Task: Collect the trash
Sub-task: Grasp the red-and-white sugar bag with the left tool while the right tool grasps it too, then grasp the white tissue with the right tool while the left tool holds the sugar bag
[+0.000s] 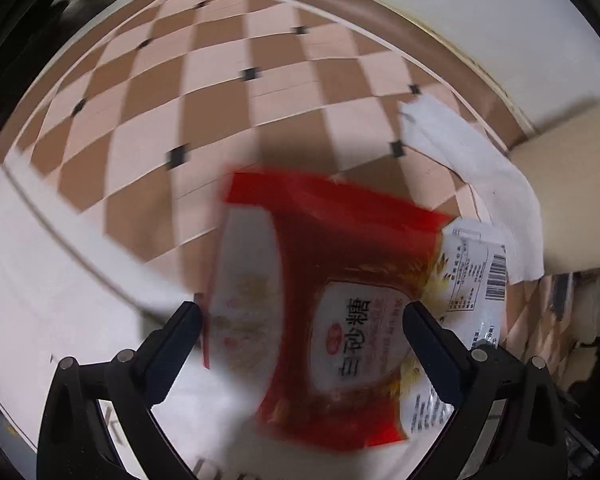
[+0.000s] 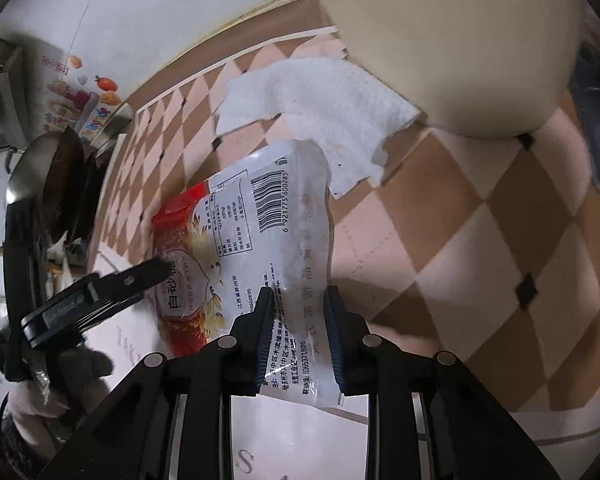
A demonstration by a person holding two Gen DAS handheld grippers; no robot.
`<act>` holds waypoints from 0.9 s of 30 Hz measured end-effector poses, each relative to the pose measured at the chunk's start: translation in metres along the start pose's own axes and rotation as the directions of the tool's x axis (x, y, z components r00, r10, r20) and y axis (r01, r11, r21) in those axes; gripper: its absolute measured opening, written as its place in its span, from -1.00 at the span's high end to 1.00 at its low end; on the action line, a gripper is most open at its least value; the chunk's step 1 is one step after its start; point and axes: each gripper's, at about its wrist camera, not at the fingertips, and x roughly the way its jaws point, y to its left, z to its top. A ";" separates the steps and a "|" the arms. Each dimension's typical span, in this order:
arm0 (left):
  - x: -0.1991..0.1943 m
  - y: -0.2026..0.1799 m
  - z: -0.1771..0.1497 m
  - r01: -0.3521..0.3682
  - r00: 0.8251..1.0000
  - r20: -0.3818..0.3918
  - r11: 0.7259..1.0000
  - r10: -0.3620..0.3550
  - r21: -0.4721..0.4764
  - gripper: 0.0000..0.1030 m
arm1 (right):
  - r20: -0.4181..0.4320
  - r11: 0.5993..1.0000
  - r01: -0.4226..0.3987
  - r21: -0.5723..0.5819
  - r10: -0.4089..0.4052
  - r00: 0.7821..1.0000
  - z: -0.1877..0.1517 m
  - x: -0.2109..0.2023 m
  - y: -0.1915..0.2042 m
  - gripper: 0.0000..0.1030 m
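Right wrist view has the right gripper [image 2: 298, 300] narrowed onto the near, clear end of the sugar bag [image 2: 260, 236], pads against its two edges; the bag's long axis runs straight ahead over the checkered floor [image 2: 480, 240] toward the tissue [image 2: 320, 100]. Left gripper [image 1: 302, 314] hangs wide open above the bag's red half, gripping nothing, so the right is the nearer tool.

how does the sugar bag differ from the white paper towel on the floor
The sugar bag is glossy plastic, red and clear with printing and a barcode; the paper towel is plain matte white. The right gripper has the bag between its fingers, while the towel lies untouched, partly under a cream-coloured object. Both are flat, crumpled litter over the checkered tile floor.
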 end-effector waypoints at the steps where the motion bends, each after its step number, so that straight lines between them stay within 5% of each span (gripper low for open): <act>1: 0.001 -0.005 0.000 0.005 1.000 0.009 1.000 -0.005 0.018 -0.97 | -0.003 1.000 -0.004 -0.005 0.004 1.000 0.001 0.001 0.000 0.48; 3: 0.001 -0.015 -0.002 -0.007 1.000 0.016 0.999 0.006 0.048 -0.92 | -0.012 1.000 -0.022 -0.003 0.022 1.000 0.002 0.004 0.000 0.48; 4: 0.000 -0.020 -0.002 -0.027 0.999 0.024 0.997 0.025 0.069 -0.68 | -0.012 1.000 -0.027 -0.003 0.027 1.000 0.002 0.005 0.000 0.48; 6: -0.005 -0.032 -0.003 -0.051 0.998 0.041 0.992 0.047 0.112 0.17 | -0.013 0.999 -0.044 -0.001 0.044 0.999 0.002 0.006 0.000 0.48; 7: -0.007 -0.036 -0.004 -0.010 1.000 0.023 0.992 0.007 0.129 0.76 | -0.014 0.999 -0.053 0.000 0.053 0.998 0.002 0.007 -0.001 0.49; 8: -0.008 -0.039 -0.006 0.003 1.000 0.008 0.991 -0.005 0.132 0.86 | -0.017 0.998 -0.057 -0.003 0.057 0.998 0.002 0.007 -0.001 0.50; 13: -0.051 -0.040 -0.019 -0.168 0.978 0.153 0.968 0.140 0.187 0.91 | -0.021 0.998 -0.047 0.036 0.047 0.999 0.003 -0.003 -0.006 0.42; 15: -0.071 -0.035 -0.022 -0.233 0.958 0.215 0.955 0.192 0.183 0.91 | 0.044 0.999 0.029 0.034 -0.030 0.999 0.004 -0.018 -0.006 0.06; 17: -0.085 -0.034 -0.023 -0.300 0.929 0.275 0.938 0.246 0.172 0.91 | 0.148 0.994 0.088 0.058 -0.096 0.984 0.006 -0.035 -0.010 -0.53; 19: -0.095 -0.030 -0.024 -0.376 0.895 0.319 0.912 0.312 0.164 0.91 | 0.216 0.989 0.101 0.105 -0.121 0.969 0.012 -0.043 -0.015 -0.53; 27: -0.072 -0.003 0.000 -0.399 0.891 0.285 0.909 0.354 0.118 0.91 | 0.212 0.999 0.040 0.037 -0.047 0.976 0.047 -0.002 0.037 -0.53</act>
